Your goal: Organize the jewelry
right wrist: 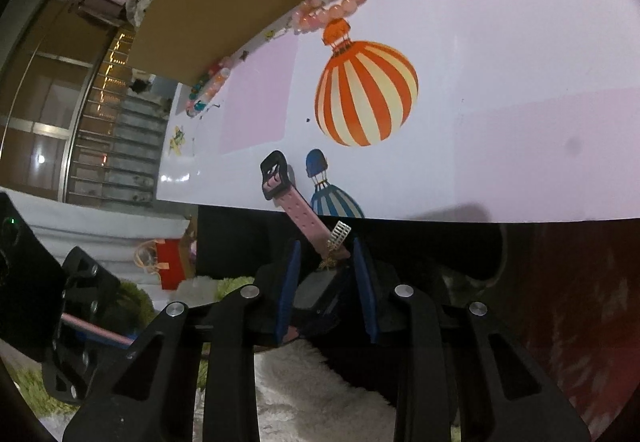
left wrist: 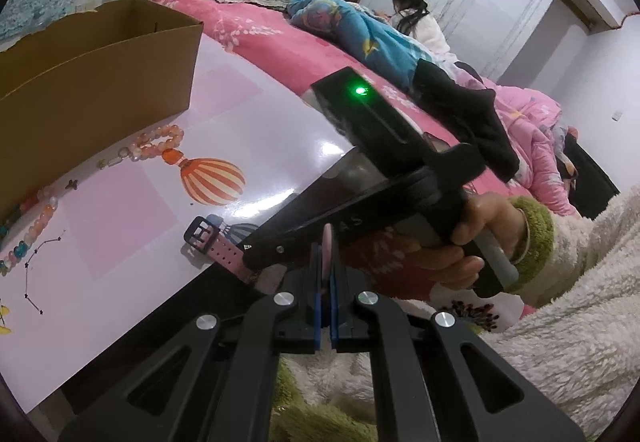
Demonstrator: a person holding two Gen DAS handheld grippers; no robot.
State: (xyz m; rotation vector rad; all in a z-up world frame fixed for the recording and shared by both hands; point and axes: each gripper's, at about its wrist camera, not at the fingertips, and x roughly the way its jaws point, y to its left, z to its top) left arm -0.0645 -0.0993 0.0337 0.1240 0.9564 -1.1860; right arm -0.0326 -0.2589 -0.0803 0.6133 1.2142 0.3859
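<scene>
A pink watch has its buckle strap [right wrist: 298, 214] lying over the near edge of the white balloon-print table [right wrist: 500, 62], black buckle [right wrist: 274, 168] on top. A small gold and white charm [right wrist: 340, 232] sits on the strap. My right gripper [right wrist: 326, 246] is open around the dark watch body [right wrist: 318, 292], pads close to its sides. My left gripper [left wrist: 326, 262] is shut on the other pink strap end [left wrist: 327, 248], seen edge-on between the blue pads. The buckle strap [left wrist: 228, 252] shows beyond it. A hand [left wrist: 480, 234] holds the right gripper.
A cardboard box [left wrist: 100, 54] stands at the table's far side. A peach bead bracelet [left wrist: 160, 144] and a mixed-colour bead string [left wrist: 32, 230] lie along it. Behind is a pink bed [left wrist: 280, 42] where a person [left wrist: 416, 18] sits. White fleece clothing [right wrist: 304, 394] lies below the grippers.
</scene>
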